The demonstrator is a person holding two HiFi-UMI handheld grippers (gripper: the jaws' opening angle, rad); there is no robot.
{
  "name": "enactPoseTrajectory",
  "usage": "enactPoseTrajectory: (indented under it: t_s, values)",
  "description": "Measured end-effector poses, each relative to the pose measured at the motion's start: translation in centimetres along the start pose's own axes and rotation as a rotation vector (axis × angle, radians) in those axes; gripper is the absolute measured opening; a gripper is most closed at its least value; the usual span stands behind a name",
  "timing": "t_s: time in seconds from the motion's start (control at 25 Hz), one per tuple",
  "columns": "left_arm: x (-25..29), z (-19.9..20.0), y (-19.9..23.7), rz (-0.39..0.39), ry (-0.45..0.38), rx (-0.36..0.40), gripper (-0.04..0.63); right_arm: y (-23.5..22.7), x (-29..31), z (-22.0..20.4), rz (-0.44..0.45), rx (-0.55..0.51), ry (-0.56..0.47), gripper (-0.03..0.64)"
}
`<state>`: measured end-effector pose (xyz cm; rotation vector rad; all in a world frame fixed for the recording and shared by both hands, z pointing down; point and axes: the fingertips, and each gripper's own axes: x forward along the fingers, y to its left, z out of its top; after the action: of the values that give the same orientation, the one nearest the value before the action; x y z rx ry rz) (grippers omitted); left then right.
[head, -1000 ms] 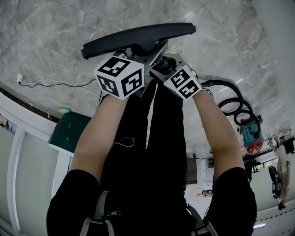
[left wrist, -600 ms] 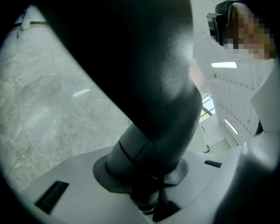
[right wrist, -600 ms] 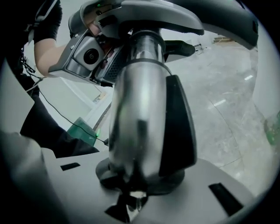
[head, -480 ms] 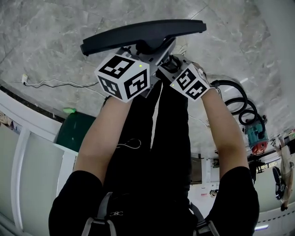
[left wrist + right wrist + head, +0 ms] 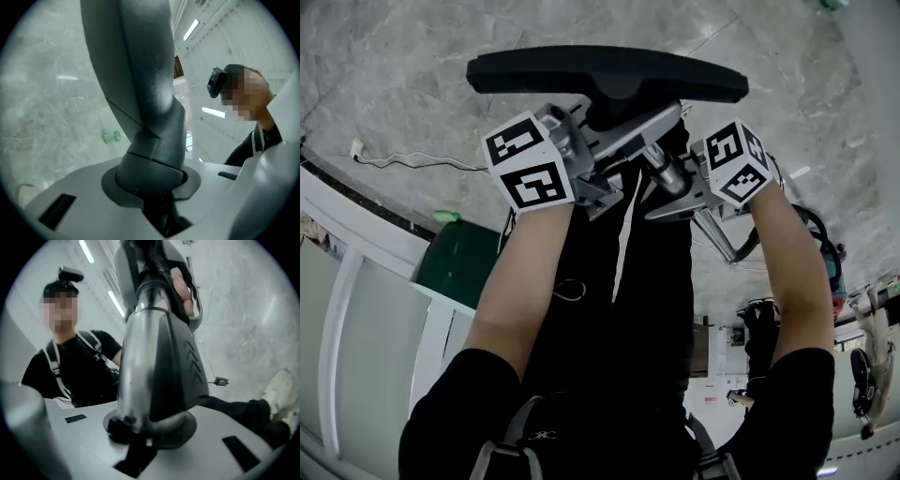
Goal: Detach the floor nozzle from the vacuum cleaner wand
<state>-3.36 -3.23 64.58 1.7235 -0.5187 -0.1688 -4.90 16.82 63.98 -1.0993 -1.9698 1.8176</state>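
Head view: floor nozzle (image 5: 609, 75) (black) above floor (image 5: 394, 75).

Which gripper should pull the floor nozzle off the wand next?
Left, probably. The left gripper, its jaws just having closed further, clamps the floor nozzle by its neck, so it can draw it away. The right gripper, also just closed further, clamps the wand and suits bracing it.

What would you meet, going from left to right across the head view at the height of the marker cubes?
White cable plug → left marker cube → silver wand → right marker cube → black hose.
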Motion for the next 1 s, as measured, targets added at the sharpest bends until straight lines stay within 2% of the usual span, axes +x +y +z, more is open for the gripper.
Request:
enactPoseTrajectory:
  t_s: [0.04,0.08,0.16,0.24,0.32,0.48,0.52,0.56,0.6,0.64,0.68,0.72,0.76,0.84,0.88,0.92,0.96,1.0]
  values:
    - [0.0,0.1,-0.8,-0.04,0.001,-0.013,0.103,1.3,0.1,0.2,0.072,0.021,-0.039,0.071]
    - [0.1,0.2,-1.0,-0.054,0.009,-0.021,0.103,1.8,0.1,0.6,0.094,0.031,-0.075,0.066]
    - [0.6,0.2,-0.2,-0.018,0.051,-0.031,0.103,0.6,0.1,1.1,-0.001,0.02,-0.124,0.063]
    - [1.0,-0.2,0.6,0.031,0.098,-0.024,0.103,-1.4,0.0,1.1,-0.169,-0.003,-0.144,0.061]
    - [1.3,-0.5,1.3,0.077,0.13,0.007,0.103,-3.9,-0.8,0.9,-0.417,-0.032,-0.138,0.061]
    - [1.4,-0.2,3.5,0.228,0.124,0.063,0.103,-9.9,-6.5,0.6,-1.19,-0.105,-0.081,0.06]
    - [1.6,0.0,4.0,0.259,0.118,0.068,0.104,-10.6,-8.1,0.7,-1.349,-0.117,-0.075,0.06]
    - [1.9,0.2,4.3,0.282,0.117,0.075,0.104,-11.0,-9.5,0.7,-1.474,-0.128,-0.075,0.06]
    - [2.2,0.3,4.5,0.299,0.122,0.086,0.104,-11.3,-10.6,0.7,-1.563,-0.139,-0.083,0.06]
    - [2.5,0.1,4.6,0.314,0.137,0.101,0.104,-11.6,-11.2,0.6,-1.609,-0.149,-0.096,0.06]
    - [2.7,-0.2,4.6,0.33,0.159,0.117,0.104,-11.8,-11.2,0.5,-1.604,-0.157,-0.115,0.06]
    - [2.9,-0.8,4.6,0.346,0.188,0.134,0.105,-12.0,-10.6,0.2,-1.547,-0.161,-0.137,0.06]
    - [3.0,-1.4,4.6,0.357,0.218,0.151,0.106,-12.1,-9.5,0.0,-1.445,-0.164,-0.158,0.06]
    - [3.1,-2.2,4.0,0.325,0.249,0.189,0.105,-11.4,-6.3,-0.6,-1.126,-0.167,-0.188,0.06]
    - [2.9,-1.6,3.3,0.277,0.224,0.213,0.104,-10.4,-4.6,-1.3,-0.927,-0.162,-0.191,0.059]
    - [2.2,0.2,2.5,0.228,0.162,0.236,0.104,-9.1,-3.2,-2.6,-0.737,-0.15,-0.187,0.058]
    - [1.0,3.4,2.0,0.202,0.076,0.251,0.104,-8.0,-2.3,-4.4,-0.604,-0.131,-0.181,0.058]
    - [-0.5,7.2,2.0,0.201,-0.008,0.252,0.104,-7.3,-2.1,-6.3,-0.553,-0.107,-0.174,0.058]
